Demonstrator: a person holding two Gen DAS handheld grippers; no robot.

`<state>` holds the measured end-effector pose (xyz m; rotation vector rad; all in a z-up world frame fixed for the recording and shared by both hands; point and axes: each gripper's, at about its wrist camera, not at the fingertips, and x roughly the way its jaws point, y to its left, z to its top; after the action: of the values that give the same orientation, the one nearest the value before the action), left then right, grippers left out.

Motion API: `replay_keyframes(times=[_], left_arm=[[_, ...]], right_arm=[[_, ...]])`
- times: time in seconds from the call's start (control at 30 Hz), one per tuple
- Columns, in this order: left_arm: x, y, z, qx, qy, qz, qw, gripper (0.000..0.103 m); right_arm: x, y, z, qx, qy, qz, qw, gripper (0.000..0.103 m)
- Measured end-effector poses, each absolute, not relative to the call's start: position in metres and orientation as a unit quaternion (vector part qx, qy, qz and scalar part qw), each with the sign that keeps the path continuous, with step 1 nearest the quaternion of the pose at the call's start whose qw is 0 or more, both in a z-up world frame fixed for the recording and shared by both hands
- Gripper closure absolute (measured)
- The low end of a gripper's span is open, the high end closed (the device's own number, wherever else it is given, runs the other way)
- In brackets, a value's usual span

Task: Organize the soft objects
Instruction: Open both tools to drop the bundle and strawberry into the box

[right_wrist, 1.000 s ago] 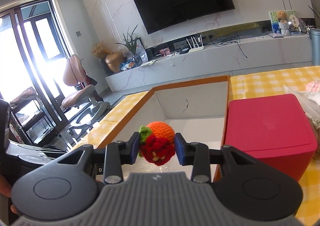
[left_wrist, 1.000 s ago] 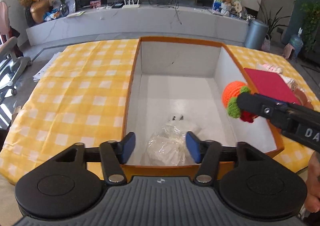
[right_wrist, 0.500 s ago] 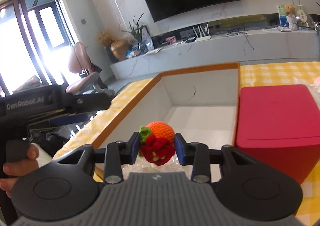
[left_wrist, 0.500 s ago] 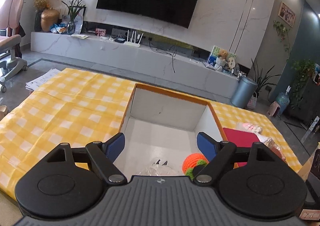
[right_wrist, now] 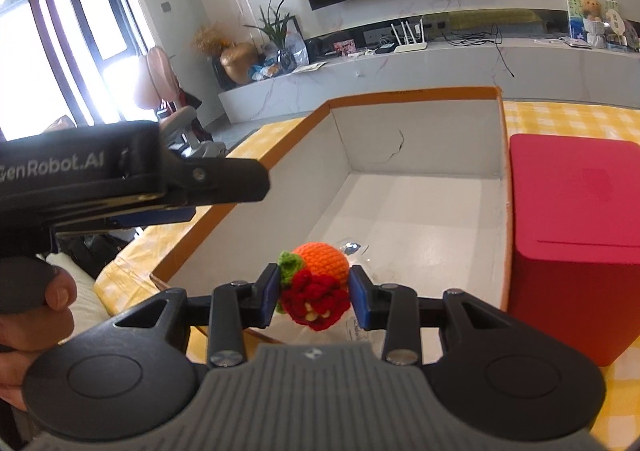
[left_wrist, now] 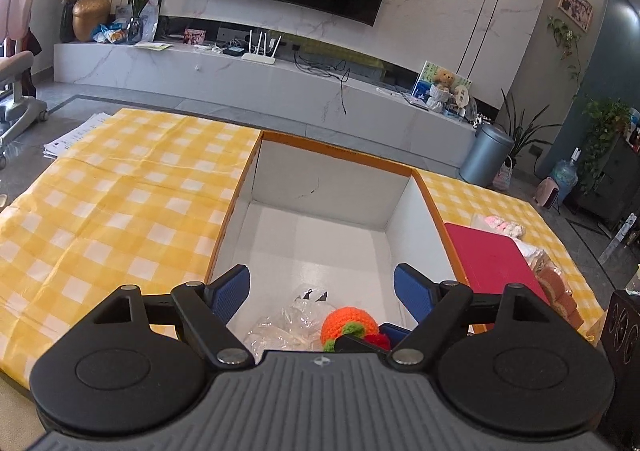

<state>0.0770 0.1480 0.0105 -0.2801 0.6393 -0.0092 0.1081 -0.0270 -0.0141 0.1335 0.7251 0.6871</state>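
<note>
A crocheted toy (right_wrist: 316,283), orange ball with green leaf and red flower, sits between the blue pads of my right gripper (right_wrist: 314,293), which is shut on it above the near end of the white-lined, orange-rimmed box (right_wrist: 412,95). The left wrist view shows the same toy (left_wrist: 350,325) low over the box floor (left_wrist: 320,247), beside a clear plastic-wrapped item (left_wrist: 288,325) lying there. My left gripper (left_wrist: 322,289) stands wide open with nothing between its pads, raised over the box's near end. It also appears as a black body (right_wrist: 132,175) at the left of the right wrist view.
A red box (right_wrist: 576,227) stands right of the big box on the yellow checked tablecloth (left_wrist: 112,207). Pink and tan soft items (left_wrist: 504,229) lie behind it at the table's right. A person's hand (right_wrist: 36,315) holds the left gripper's handle.
My left gripper opened wider and tilted up, away from the plastic-wrapped item in the box. My right gripper, still gripping the crocheted toy, sank toward the box's near end.
</note>
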Motion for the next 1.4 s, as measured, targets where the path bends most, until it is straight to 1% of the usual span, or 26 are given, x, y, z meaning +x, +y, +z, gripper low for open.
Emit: replay_keyframes(times=[0.13,0.43,0.47,0.5,0.63,0.73,0.77,0.8,0.9,1.1,1.23,1.4], left_arm=[[0.079,0.149,0.007,-0.133,0.324,0.007,0.937,0.007],[0.080,0.150,0.005,-0.129,0.333,0.013,0.934,0.007],[0.080,0.150,0.005,-0.129,0.333,0.012,0.934,0.007],[0.080,0.150,0.005,-0.128,0.334,0.010,0.934,0.007],[0.080,0.149,0.005,-0.124,0.334,0.012,0.934,0.007],[0.079,0.151,0.006,-0.130,0.334,0.017,0.933,0.007],[0.078,0.152,0.008,-0.133,0.332,0.019,0.934,0.007],[0.077,0.153,0.010,-0.135,0.329,0.024,0.934,0.007],[0.072,0.158,0.016,-0.142,0.315,0.032,0.938,0.007],[0.064,0.157,0.030,-0.142,0.293,0.041,0.944,0.007],[0.055,0.139,0.043,-0.104,0.269,0.045,0.956,0.007],[0.036,0.109,0.065,-0.055,0.221,0.041,0.973,0.008]], right_arm=[[0.108,-0.026,-0.017,0.063,0.354,0.335,0.871,0.066],[0.106,-0.031,-0.018,0.100,0.368,0.351,0.855,0.064],[0.106,-0.032,-0.018,0.102,0.368,0.352,0.854,0.061],[0.106,-0.029,-0.019,0.103,0.368,0.355,0.853,0.057],[0.105,-0.025,-0.017,0.102,0.364,0.358,0.854,0.046],[0.102,-0.026,-0.015,0.101,0.354,0.363,0.856,0.032],[0.101,-0.026,-0.014,0.100,0.348,0.368,0.856,0.021],[0.099,-0.026,-0.012,0.098,0.342,0.377,0.855,0.014],[0.093,-0.026,-0.005,0.088,0.317,0.391,0.860,0.007],[0.087,-0.032,0.007,0.083,0.289,0.387,0.872,0.003],[0.088,-0.045,0.018,0.081,0.277,0.362,0.886,0.003],[0.089,-0.081,0.042,0.064,0.263,0.302,0.914,0.003]])
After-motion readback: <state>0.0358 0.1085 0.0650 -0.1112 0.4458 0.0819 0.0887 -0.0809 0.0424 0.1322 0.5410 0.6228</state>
